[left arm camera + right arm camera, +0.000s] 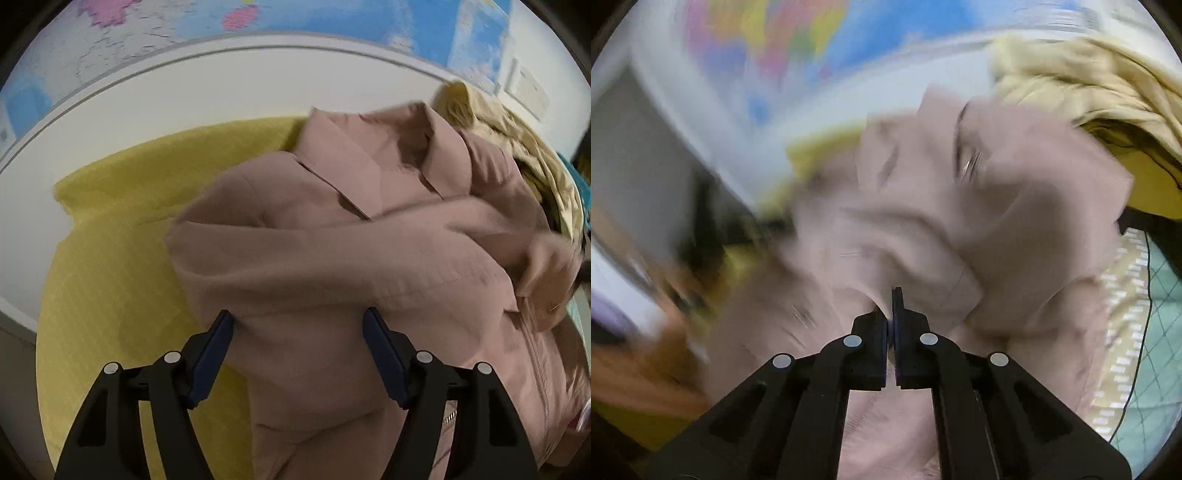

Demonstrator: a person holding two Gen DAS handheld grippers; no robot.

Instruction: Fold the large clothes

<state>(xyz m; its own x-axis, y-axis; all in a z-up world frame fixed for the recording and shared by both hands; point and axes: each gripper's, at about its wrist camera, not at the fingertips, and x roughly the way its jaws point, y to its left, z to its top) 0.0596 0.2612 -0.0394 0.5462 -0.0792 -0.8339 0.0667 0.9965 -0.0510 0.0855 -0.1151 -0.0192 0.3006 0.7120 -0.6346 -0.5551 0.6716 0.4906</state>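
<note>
A dusty-pink jacket with a collar and a zip lies on a yellow cover, one sleeve folded across its chest. My left gripper hangs just above the jacket's lower body. Its jaws stand wide, the fabric runs between them, and I see no pinch. In the blurred right wrist view the jacket fills the middle. My right gripper is shut, and creases in the pink cloth run into its tips.
A crumpled beige garment lies beyond the jacket's collar. A white ledge borders the yellow cover under a wall map. A green gridded mat shows at the right edge.
</note>
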